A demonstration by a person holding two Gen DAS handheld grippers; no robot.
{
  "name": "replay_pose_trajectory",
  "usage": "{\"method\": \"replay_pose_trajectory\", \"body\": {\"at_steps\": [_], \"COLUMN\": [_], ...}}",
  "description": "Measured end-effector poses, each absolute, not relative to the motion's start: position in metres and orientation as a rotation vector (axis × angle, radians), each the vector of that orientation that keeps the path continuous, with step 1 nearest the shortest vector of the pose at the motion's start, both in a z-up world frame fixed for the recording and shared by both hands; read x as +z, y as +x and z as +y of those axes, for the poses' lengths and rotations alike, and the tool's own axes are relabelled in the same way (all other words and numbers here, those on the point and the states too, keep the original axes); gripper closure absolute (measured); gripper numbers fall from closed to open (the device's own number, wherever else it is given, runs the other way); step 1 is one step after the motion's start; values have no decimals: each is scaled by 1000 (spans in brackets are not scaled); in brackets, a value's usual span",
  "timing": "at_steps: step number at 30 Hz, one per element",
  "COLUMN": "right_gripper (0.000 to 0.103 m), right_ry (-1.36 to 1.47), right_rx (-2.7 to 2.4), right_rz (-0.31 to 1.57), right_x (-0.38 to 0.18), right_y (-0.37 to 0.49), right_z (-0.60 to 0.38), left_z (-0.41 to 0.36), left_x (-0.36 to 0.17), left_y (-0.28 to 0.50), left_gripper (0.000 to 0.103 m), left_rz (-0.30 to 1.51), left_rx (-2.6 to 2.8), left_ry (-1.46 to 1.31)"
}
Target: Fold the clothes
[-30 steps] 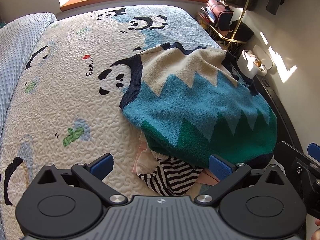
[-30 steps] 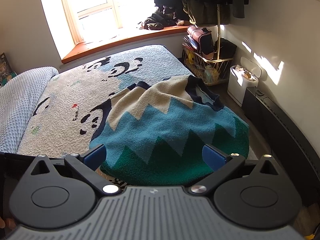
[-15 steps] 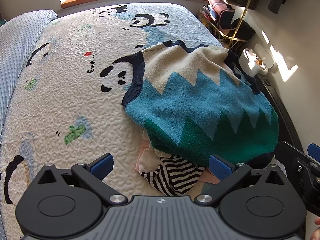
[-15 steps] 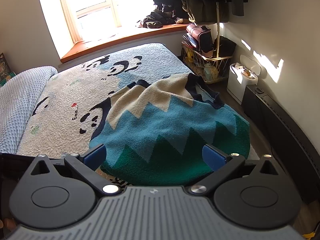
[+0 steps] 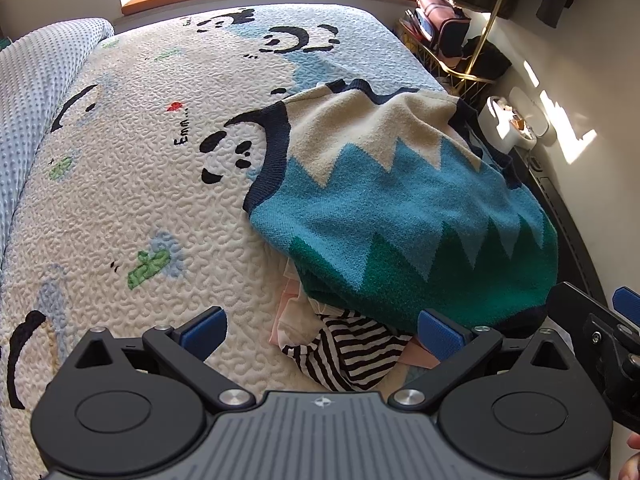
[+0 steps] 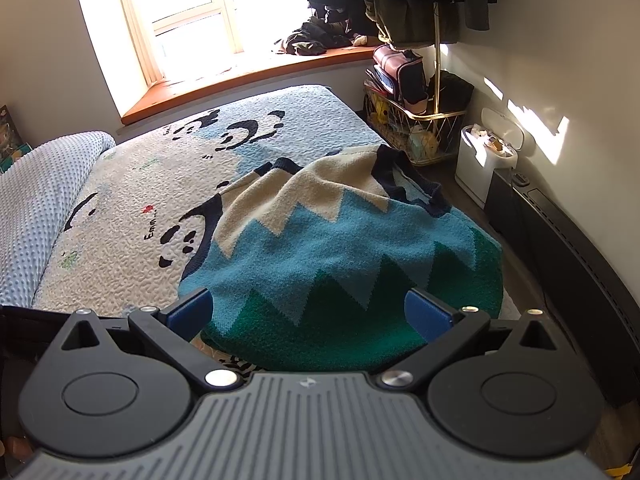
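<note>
A knit sweater (image 5: pixel 400 208) with cream, blue and green zigzag bands and navy trim lies draped over a heap of clothes at the right side of the bed; it also shows in the right wrist view (image 6: pixel 332 248). A black-and-white striped garment (image 5: pixel 352 352) and pale pink cloth (image 5: pixel 292 308) stick out under its near edge. My left gripper (image 5: pixel 322 334) is open and empty, just short of the striped garment. My right gripper (image 6: pixel 310 314) is open and empty, above the sweater's green hem. Its body shows at the right edge of the left wrist view (image 5: pixel 600 332).
The bed has a quilted panda-print cover (image 5: pixel 140 168) and a light blue dotted blanket (image 6: pixel 36 200) at the left. A wire basket with bags (image 6: pixel 416 128), a white bin (image 6: pixel 488 160) and a black unit (image 6: pixel 560 248) stand along the right wall. Dark clothes lie on the window sill (image 6: pixel 316 40).
Both grippers have drawn back and up a little from the pile, so the sweater sits slightly farther off. The clothes have not moved and both grippers stay open.
</note>
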State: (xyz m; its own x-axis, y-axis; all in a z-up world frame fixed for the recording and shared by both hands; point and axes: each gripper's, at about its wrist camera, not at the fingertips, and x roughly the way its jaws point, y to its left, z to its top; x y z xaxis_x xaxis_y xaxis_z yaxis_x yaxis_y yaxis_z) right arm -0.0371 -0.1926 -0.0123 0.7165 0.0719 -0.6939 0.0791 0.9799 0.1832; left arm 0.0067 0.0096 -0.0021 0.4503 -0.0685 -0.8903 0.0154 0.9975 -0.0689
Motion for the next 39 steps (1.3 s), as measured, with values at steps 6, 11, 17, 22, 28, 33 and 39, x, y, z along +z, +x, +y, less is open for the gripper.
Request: {"method": "replay_pose_trajectory", "body": {"at_steps": [6, 11, 17, 22, 28, 33, 39], "right_gripper": [1, 1, 1, 1, 1, 1, 5], "right_ry": [212, 208, 222, 221, 167, 31, -170], "right_rx": [-3, -5, -15, -17, 5, 114, 204], "right_rz": [776, 780, 794, 808, 794, 781, 814], "right_x": [-15, -19, -29, -39, -60, -99, -152], "right_y": [-34, -29, -25, -22, -19, -15, 1], "right_z": [-193, -195, -199, -199, -198, -182, -148], "left_z": [10, 9, 9, 9, 16, 34, 33], "left_x": [-3, -8, -21, -30, -54, -91, -131], "left_y": [12, 16, 22, 26, 34, 48, 73], "left_gripper": [0, 0, 0, 0, 0, 1, 9], "left_rz": [1105, 1107, 1124, 1136, 1117, 1103, 1144], "left_rx": [-49, -50, -44, -42, -30, -65, -117], "left_ry": [-52, -50, -50, -52, -62, -182, -263]}}
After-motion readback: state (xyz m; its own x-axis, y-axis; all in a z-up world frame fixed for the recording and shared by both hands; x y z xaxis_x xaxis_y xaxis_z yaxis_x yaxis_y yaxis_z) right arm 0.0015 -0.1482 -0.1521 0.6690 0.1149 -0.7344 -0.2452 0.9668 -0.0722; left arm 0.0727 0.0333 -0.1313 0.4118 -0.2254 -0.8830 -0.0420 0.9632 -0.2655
